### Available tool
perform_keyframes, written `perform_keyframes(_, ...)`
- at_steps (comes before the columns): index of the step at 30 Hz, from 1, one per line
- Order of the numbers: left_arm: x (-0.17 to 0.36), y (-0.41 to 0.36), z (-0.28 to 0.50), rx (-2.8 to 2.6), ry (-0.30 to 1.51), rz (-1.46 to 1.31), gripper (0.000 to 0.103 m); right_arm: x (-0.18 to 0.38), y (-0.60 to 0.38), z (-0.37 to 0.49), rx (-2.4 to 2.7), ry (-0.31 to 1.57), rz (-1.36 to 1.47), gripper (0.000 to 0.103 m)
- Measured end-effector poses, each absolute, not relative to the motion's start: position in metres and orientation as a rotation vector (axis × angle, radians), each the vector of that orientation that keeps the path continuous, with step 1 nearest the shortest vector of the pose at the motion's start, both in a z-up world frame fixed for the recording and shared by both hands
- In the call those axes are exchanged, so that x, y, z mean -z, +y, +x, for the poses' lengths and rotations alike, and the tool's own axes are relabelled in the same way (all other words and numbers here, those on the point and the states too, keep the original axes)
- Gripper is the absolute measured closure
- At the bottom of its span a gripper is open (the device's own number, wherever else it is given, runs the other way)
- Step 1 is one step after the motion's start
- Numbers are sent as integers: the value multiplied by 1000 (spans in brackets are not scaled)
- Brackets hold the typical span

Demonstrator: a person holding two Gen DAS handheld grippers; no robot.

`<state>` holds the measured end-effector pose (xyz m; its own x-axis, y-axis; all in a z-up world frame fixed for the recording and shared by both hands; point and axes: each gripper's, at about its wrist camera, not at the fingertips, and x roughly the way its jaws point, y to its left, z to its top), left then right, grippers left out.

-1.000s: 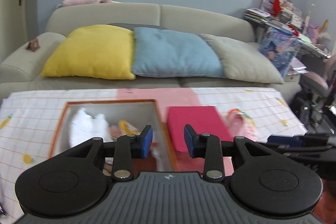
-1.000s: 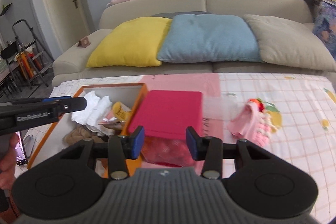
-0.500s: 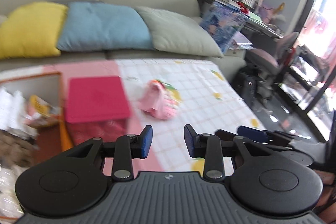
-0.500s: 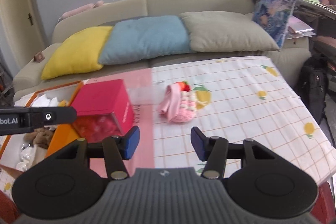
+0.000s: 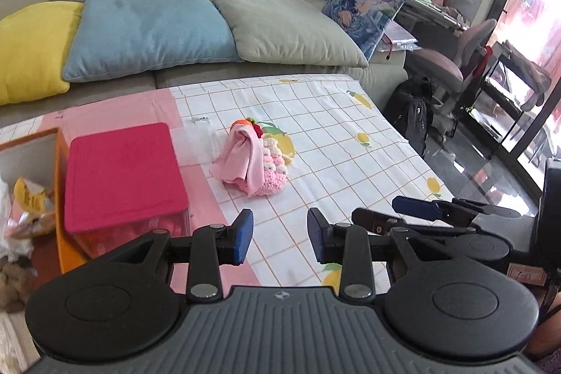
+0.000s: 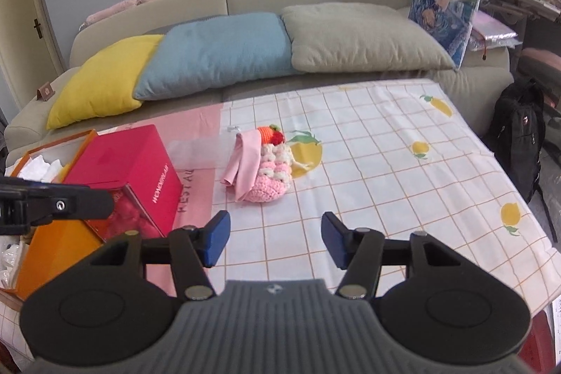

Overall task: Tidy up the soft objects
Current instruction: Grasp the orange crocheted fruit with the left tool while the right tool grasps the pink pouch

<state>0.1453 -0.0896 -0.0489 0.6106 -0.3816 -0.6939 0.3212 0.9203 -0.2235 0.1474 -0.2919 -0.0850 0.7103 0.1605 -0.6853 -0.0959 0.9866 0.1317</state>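
Right gripper [image 6: 276, 240] has just been spreading its jaws, nothing between them; left gripper [image 5: 279, 236] sits narrower, also empty. Ahead on the checked tablecloth [image 6: 385, 163] lies the pink crochet pouch [image 6: 268, 177] with a pink cloth [image 6: 242, 163] draped over it, near the red box [image 6: 122, 160]. Risk: pinching only the cloth would leave the pouch behind.

The pink strip of the tablecloth [image 6: 196, 188] carries grey capital letters that run sideways beside the red box [image 6: 122, 163]; they read roughly "REST AU", with the rest hidden behind the box. The side of the red box bears a line of small white capitals, too small and tilted to make out with certainty. The print on the yellow packet [image 5: 29, 198] in the orange box [image 5: 66, 255] is illegible.
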Motion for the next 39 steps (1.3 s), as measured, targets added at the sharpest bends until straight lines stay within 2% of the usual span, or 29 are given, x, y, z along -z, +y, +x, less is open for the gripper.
perform_keyframes(2,50,-94,162,412,831,-71,63,92,-293,159,-137,783,74,44)
perform_keyframes(9,64,-110,226,389,841,-5,44,113,-297,206,-122,819,56,44)
perform_keyframes(17,82,-107,298,440,968,8,44,125,-289,262,-156,831,87,44)
perform_keyframes(23,101,-117,331,444,1036,30,39,149,-277,295,-143,864,70,45)
perform_keyframes(35,115,-142,365,456,1043,165,39,183,-277,326,-211,941,196,45)
perform_keyframes(36,115,-144,369,461,1041,186,39,185,-277,327,-224,940,206,47)
perform_keyframes(37,116,-148,374,466,1041,205,39,186,-277,327,-243,938,216,62)
perform_keyframes(38,116,-150,377,470,1043,223,39,186,-277,326,-264,937,229,72)
perform_keyframes(39,117,-152,381,471,1044,242,39,185,-277,325,-267,931,226,74)
